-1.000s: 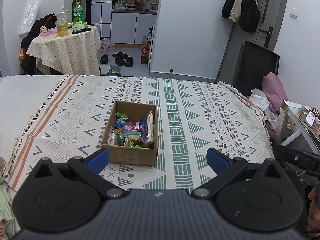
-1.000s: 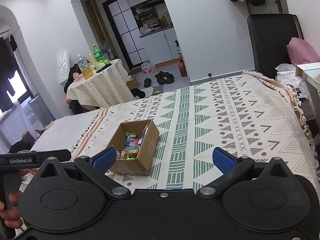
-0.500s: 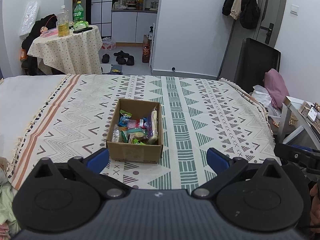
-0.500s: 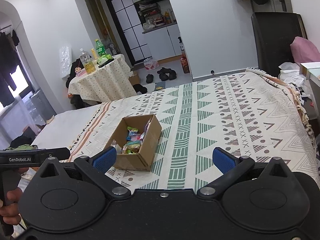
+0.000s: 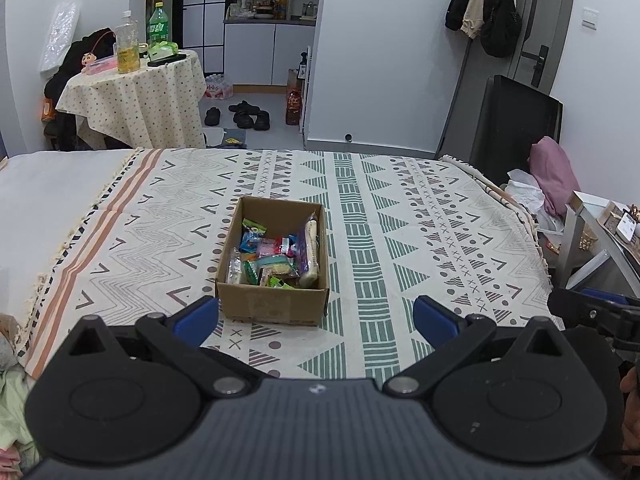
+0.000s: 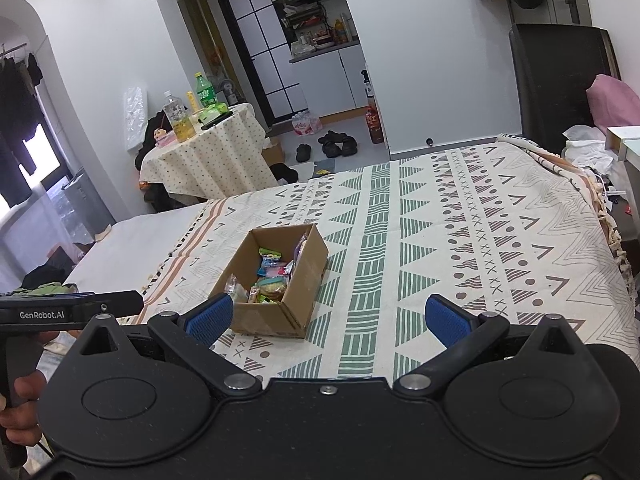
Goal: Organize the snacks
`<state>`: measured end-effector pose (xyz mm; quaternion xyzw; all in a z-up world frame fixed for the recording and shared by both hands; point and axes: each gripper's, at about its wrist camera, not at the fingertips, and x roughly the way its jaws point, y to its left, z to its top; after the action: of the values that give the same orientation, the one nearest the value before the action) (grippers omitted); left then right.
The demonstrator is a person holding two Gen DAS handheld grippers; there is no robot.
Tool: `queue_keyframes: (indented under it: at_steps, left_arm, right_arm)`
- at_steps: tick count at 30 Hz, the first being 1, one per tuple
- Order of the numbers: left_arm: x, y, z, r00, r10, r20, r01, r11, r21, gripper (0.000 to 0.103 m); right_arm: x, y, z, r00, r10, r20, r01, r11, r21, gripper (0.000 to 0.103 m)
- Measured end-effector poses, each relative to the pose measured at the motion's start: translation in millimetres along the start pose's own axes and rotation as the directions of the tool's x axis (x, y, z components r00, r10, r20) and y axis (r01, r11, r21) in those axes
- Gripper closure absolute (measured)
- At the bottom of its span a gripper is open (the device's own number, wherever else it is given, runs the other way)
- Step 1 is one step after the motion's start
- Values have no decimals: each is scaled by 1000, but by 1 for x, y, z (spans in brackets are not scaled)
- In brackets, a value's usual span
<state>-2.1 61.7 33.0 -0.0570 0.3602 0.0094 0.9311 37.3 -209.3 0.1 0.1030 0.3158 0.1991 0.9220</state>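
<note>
A cardboard box (image 5: 276,264) full of snacks (image 5: 272,258) stands on the bed (image 5: 400,216), on the patterned blanket, near the edge at which the person stands. All the wrapped packets that I can see are inside the box; none lies loose on the blanket.

The left tongs (image 5: 316,316) are spread wide and hold nothing. In the left wrist view the box lies at about 11 o'clock from them, almost straight ahead and near, with its front wall just past the left fingertip. The long axis of the box runs from 6 to 12 o'clock, away from the tongs.

The right tongs (image 6: 328,316) are also wide apart and empty. From them the box (image 6: 276,276) lies at about 10 o'clock, turned so that one corner points toward them.

I judge that the left tongs are nearer and better lined up, so a straight reach forward and down into the box should suit them.
</note>
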Motion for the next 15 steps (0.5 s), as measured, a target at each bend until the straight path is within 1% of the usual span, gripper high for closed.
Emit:
queue_keyframes:
  at_steps: [3,15]
  left_arm:
    - [0,1,0,1000,12,-2,-12,1000,0,0]
    - [-1,0,2,1000,14,0,-14,1000,4,0]
  right_arm:
    - [0,0,0,1000,1,-1,-1,1000,1,0]
    - [0,0,0,1000,-1,-1,1,1000,0,0]
